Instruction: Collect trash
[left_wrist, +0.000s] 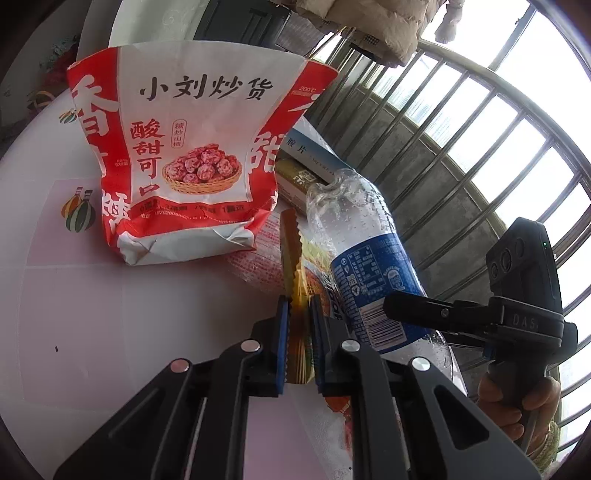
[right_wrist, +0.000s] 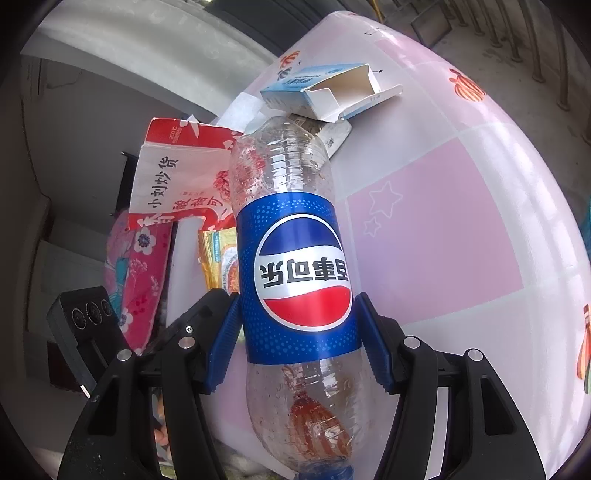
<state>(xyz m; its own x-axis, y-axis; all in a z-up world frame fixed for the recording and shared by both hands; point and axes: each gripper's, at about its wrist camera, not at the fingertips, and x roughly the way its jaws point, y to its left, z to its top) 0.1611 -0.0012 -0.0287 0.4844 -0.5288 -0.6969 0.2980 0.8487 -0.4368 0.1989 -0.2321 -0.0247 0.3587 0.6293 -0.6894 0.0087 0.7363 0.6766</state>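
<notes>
My left gripper (left_wrist: 297, 306) is shut on a yellow snack wrapper (left_wrist: 295, 254) with a serrated edge, just above the table. My right gripper (right_wrist: 297, 310) is shut on an empty Pepsi bottle (right_wrist: 291, 258) with a blue label, held by its middle above the table; the bottle (left_wrist: 365, 258) and the right gripper (left_wrist: 443, 317) also show in the left wrist view. A red and white paper snack bag (left_wrist: 181, 162) stands open on the pink table (left_wrist: 110, 314), just beyond the wrapper. The bag (right_wrist: 177, 177) and the wrapper (right_wrist: 218, 258) show left of the bottle in the right wrist view.
An open blue and white carton (right_wrist: 332, 92) lies on the table (right_wrist: 443, 229) beyond the bottle, also seen behind the bag (left_wrist: 314, 151), on a yellow-green box (left_wrist: 291, 181). A metal railing (left_wrist: 461, 147) runs along the right. A pink floral cloth (right_wrist: 136, 280) lies off the table's edge.
</notes>
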